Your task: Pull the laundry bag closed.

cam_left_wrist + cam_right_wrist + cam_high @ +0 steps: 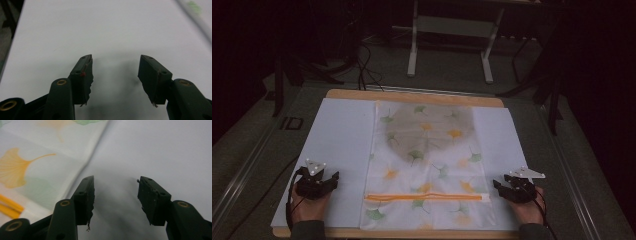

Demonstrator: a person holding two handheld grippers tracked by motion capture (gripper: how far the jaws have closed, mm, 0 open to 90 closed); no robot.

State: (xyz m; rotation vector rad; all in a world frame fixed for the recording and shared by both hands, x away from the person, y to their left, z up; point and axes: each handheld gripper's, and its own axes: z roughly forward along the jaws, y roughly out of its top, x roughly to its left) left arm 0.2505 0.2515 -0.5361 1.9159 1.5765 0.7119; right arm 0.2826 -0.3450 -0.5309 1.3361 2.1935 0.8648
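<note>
A thin white pouch (pixel 427 165) printed with green and orange ginkgo leaves lies flat in the middle of the white sheet (pixel 337 140), an orange zip strip (pixel 422 197) across its near end. A darker round shape shows through its far half. My left gripper (pixel 331 181) rests on the sheet left of the pouch, jaws wide open and empty (pixel 115 72). My right gripper (pixel 498 186) sits just right of the pouch's near corner, also open with nothing between its jaws (pixel 115 192). The pouch's edge (pixel 50 170) lies to the left in the right gripper view.
The white sheet covers a wooden table (pixel 412 95) whose edge shows at the far side. Beyond it, on a dark floor, stand a white metal frame (pixel 452 40) and black cables (pixel 367 65). Bare sheet lies on both sides of the pouch.
</note>
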